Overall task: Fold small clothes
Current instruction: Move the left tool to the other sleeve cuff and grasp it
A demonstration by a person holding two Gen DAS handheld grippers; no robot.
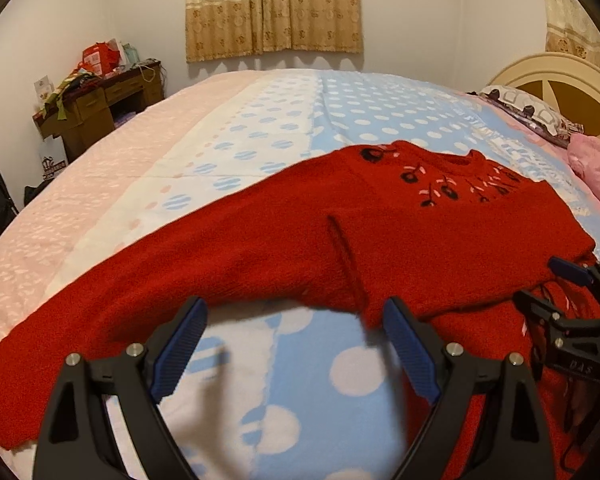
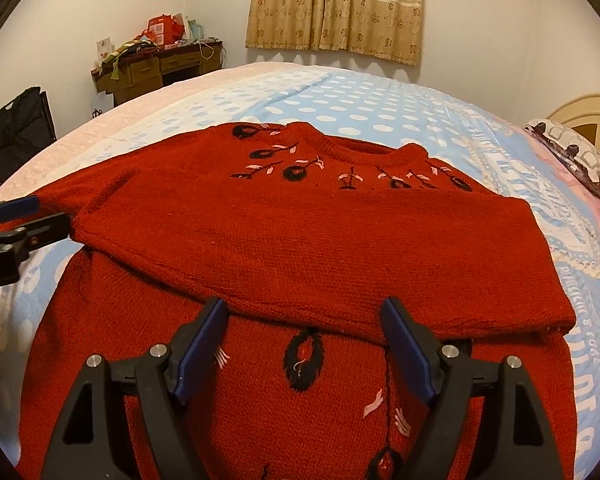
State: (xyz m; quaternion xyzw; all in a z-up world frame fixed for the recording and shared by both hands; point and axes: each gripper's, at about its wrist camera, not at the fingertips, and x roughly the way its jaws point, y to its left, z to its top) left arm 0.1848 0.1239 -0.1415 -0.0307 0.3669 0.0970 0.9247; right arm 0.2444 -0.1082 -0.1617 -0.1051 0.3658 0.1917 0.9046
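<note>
A red knitted sweater (image 1: pixel 440 240) (image 2: pixel 300 232) with black and pink flower stitching lies face up on the bed, neck toward the far side. One sleeve (image 2: pixel 380 260) is folded across the chest. The other sleeve (image 1: pixel 140 280) stretches out flat to the left. My left gripper (image 1: pixel 296 304) (image 2: pixel 50 210) is open just below that sleeve near the armpit, over bare bedspread, with nothing between its fingers. My right gripper (image 2: pixel 304 304) (image 1: pixel 540 280) is open over the sweater's front. Its tips sit at the near edge of the folded sleeve and hold nothing.
The bedspread (image 1: pixel 340 120) is blue with white dots, and pink along the left side. Pillows (image 1: pixel 528 108) and a cream headboard (image 1: pixel 560 80) are at the right. A cluttered wooden desk (image 1: pixel 100 100) and a black chair (image 2: pixel 20 128) stand by the far left wall.
</note>
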